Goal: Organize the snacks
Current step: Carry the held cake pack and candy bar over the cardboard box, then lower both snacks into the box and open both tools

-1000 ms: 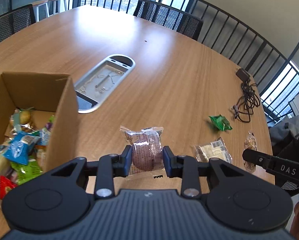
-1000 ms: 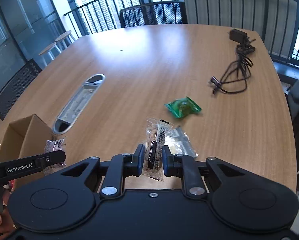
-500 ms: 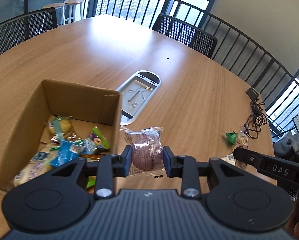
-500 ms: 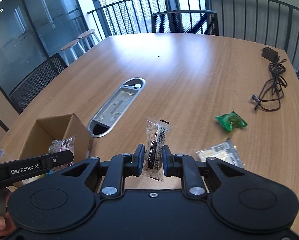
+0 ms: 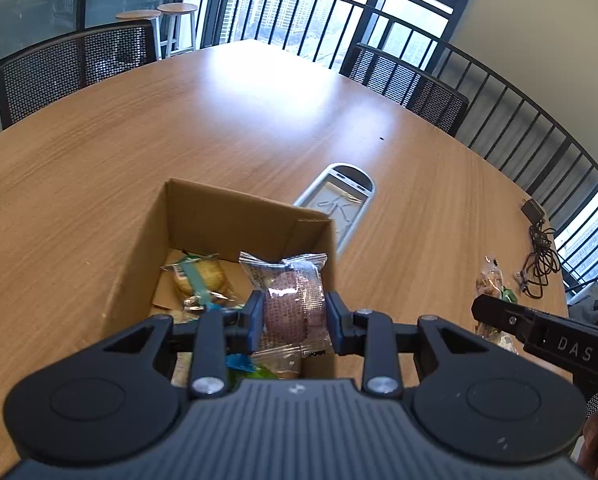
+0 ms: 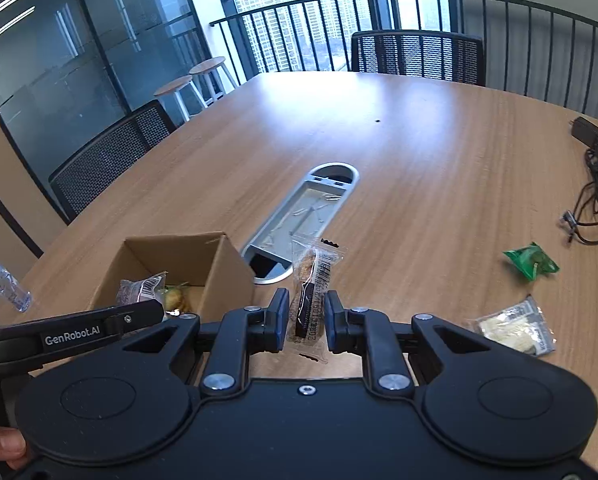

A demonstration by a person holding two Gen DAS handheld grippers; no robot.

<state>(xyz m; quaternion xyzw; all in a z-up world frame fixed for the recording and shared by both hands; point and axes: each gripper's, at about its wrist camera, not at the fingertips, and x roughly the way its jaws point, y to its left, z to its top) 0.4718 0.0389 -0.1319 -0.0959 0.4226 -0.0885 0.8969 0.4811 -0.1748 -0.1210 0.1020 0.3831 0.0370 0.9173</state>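
Note:
My left gripper [image 5: 294, 320] is shut on a clear-wrapped purple-brown cake [image 5: 295, 304] and holds it over the open cardboard box [image 5: 235, 216], which holds several snack packets [image 5: 199, 276]. My right gripper [image 6: 306, 320] is shut on a slim clear-wrapped bar [image 6: 313, 284] above the table, just right of the box [image 6: 227, 268]. A green packet [image 6: 531, 261] and a pale cracker packet [image 6: 515, 330] lie on the table to the right. The left gripper and its cake [image 6: 139, 290] also show in the right wrist view.
A grey oval cable tray [image 6: 303, 216] is set into the wooden table behind the box. A black charger and cable [image 6: 595, 192] lie at the far right. A water bottle [image 6: 1, 284] stands left of the box. Mesh chairs [image 5: 75, 68] ring the table.
My left gripper has carried the cake leftward from beside the box to over its opening. My right gripper has lifted its bar and moved left toward the box.

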